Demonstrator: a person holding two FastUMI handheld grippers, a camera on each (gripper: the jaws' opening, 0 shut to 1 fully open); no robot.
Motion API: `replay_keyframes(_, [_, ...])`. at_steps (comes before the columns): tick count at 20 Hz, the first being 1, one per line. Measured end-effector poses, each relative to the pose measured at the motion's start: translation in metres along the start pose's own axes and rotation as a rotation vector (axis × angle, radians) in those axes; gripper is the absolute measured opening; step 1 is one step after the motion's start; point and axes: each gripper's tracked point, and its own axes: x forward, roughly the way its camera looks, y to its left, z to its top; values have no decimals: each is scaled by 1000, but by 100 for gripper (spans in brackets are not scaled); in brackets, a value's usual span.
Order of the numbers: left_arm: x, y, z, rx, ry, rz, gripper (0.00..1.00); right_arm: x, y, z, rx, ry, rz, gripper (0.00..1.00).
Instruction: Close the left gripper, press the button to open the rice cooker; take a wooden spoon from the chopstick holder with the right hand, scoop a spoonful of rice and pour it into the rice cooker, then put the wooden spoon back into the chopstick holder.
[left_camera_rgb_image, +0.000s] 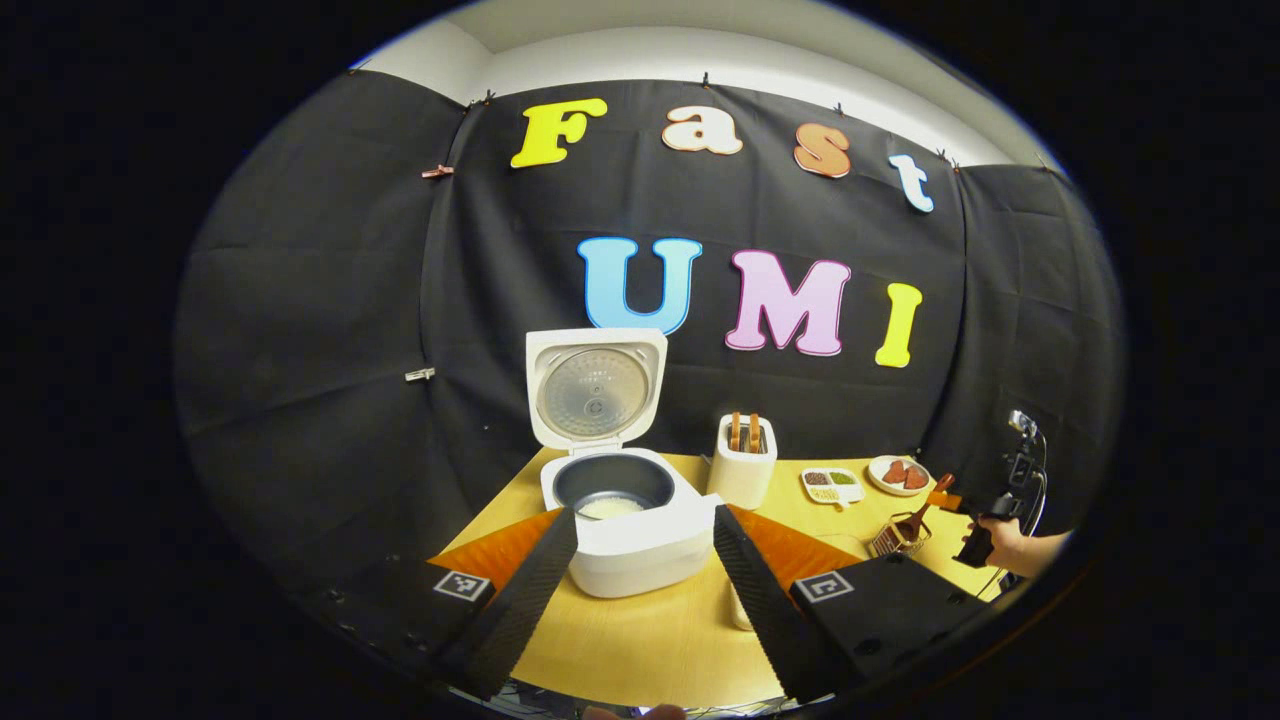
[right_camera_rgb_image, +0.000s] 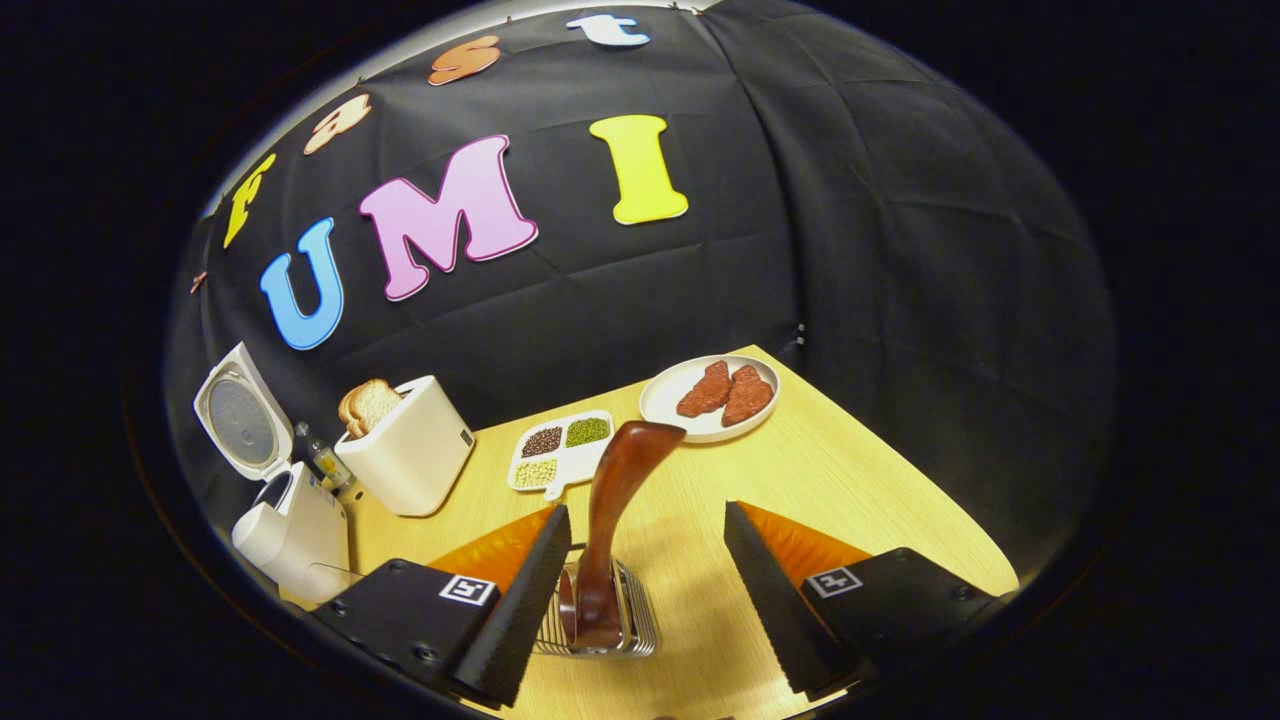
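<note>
In the left gripper view, my left tool (left_camera_rgb_image: 640, 570) gapes wide, the rice cooker (left_camera_rgb_image: 625, 520) open-lidded just ahead. In the right gripper view, my right tool (right_camera_rgb_image: 645, 590) stands wide; the wooden spoon (right_camera_rgb_image: 610, 520) stands in the chopstick holder (right_camera_rgb_image: 610, 620) between its fingers, untouched.

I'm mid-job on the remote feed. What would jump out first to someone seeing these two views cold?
The rice cooker stands wide open at the table's left end, lid upright, with rice in its pot. In the right gripper view, the wooden spoon stands in the wire chopstick holder, between the open jaws of the right gripper. A toaster with bread sits beside the cooker.
</note>
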Motion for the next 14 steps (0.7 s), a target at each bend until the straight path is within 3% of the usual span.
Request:
replay_keyframes(2, [6, 0, 12, -8, -30, -9, 95, -22, 0, 14, 57, -43, -13, 99])
replay_keyframes(6, [20, -3, 49, -16, -120, -30, 95, -80, 26, 74, 177, -198, 89, 98])
replay_keyframes(9, [36, -6, 73, -26, -172, -62, 95, -108, 36, 96, 242, -209, 145, 98])
replay_keyframes(12, [56, -5, 107, -28, -236, -83, 95, -137, 23, 137, 171, -330, 103, 98])
replay_keyframes(14, [72, -2, 134, -25, -277, -94, 95, -155, 12, 151, 61, -380, 45, 98])
